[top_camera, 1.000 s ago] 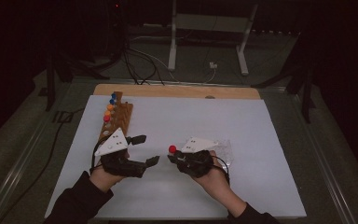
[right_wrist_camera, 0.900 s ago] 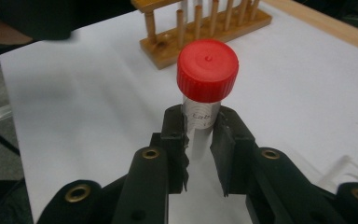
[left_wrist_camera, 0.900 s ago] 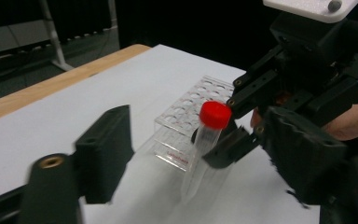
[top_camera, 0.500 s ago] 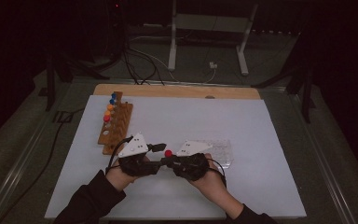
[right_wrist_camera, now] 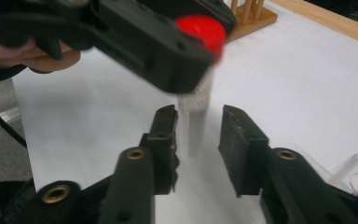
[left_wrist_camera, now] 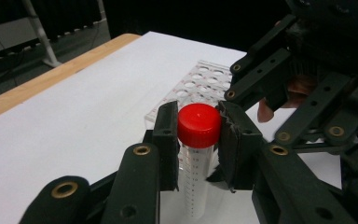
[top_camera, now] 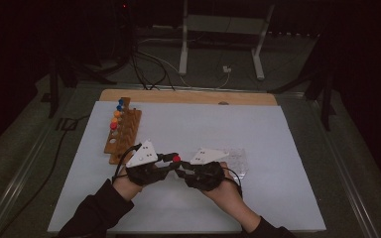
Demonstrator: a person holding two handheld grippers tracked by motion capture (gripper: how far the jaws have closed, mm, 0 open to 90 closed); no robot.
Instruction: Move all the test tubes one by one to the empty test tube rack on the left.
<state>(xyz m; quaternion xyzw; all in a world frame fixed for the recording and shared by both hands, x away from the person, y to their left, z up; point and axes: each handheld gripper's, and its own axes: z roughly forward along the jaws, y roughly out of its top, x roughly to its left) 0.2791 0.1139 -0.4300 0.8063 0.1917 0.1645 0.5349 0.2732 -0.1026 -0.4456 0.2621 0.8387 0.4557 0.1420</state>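
Red cap [left_wrist_camera: 198, 125]: clamped between the left gripper [top_camera: 170, 158] pads, one pad on each side, seen close in the left gripper view.
Left gripper: jaws just closed in on the cap; wide apart and off to the left a second ago, now beside the right gripper [top_camera: 179, 169] at the near centre of the table.
Tube [left_wrist_camera: 195, 182]: clear plastic, printed scale, hangs upright below the cap, above the white mat [top_camera: 278, 148]; held at the top by the left gripper.
Right gripper: jaws just eased apart; in the right gripper view the tube body [right_wrist_camera: 193, 126] stands between the two pads with a gap on the right pad's side, left pad close, contact not certain. Reads as released, not gripping.
Meaning: looks like a handover, right to left, or a hold for uncapping; cannot tell which. Load now on the left pads alone.
Risk: grip sits on the cap only, so the tube could swing or the cap could twist loose if moved fast.
Clear rack [top_camera: 235, 159]: just behind the right hand [top_camera: 225, 191], flat on the mat, holes visible in the left gripper view [left_wrist_camera: 196, 88].
Wooden rack [top_camera: 123, 135]: farther left, row of coloured caps [top_camera: 115, 118] standing in it; nearer holes look free.
Far edge: bare wood strip [top_camera: 188, 96], then floor cables [top_camera: 154, 64] and a stand base [top_camera: 221, 29].
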